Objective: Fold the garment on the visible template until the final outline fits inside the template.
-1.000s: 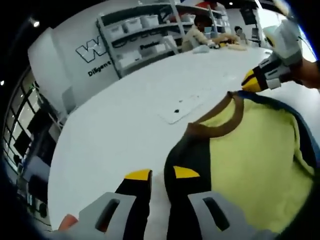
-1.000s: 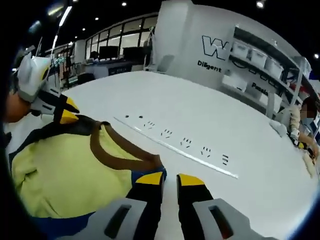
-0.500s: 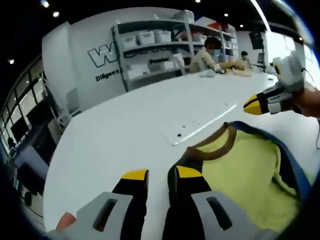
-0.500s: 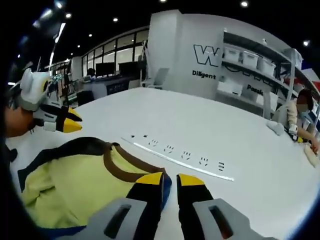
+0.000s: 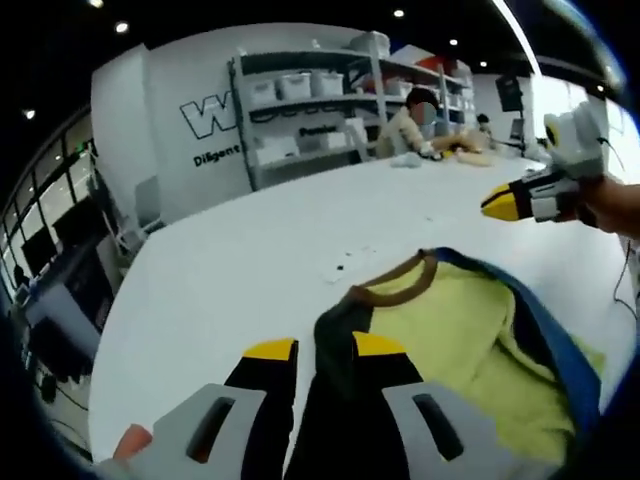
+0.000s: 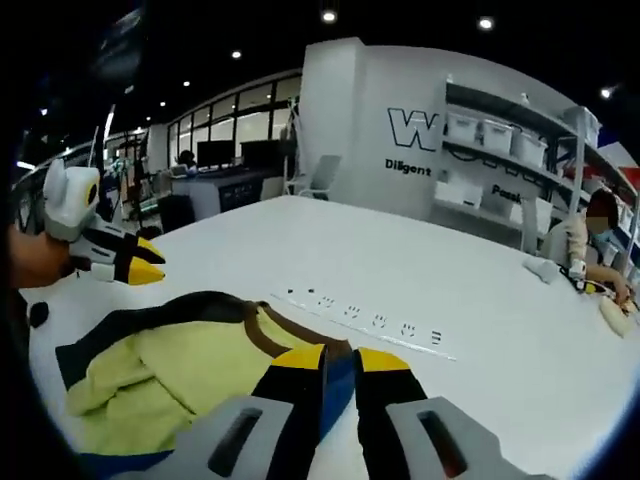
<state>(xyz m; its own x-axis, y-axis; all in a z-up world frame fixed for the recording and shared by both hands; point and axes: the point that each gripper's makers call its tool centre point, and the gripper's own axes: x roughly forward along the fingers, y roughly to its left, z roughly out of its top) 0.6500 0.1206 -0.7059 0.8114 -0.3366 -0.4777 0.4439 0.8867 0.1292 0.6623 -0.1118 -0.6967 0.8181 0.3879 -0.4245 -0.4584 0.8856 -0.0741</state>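
Sweater (image 5: 450,330), yellow with a brown collar and dark and blue sleeves, lies bunched on the white surface (image 5: 230,270), its near edges lifted by both grippers. The left gripper (image 5: 320,350) has its fingers nearly closed on the dark shoulder fabric; the right gripper (image 6: 338,358) has its fingers nearly closed on the blue edge by the collar. Beyond the collar a pale template sheet (image 6: 370,320) with printed marks lies flat, partly covered by the garment. The knit looks soft, light and floppy, so it will likely sag between the two holds and crumple unless kept taut; the shoulders either side of the collar seem the best grip points. Open surface stretches widely beyond the template toward the far edge, where a person sits well apart.
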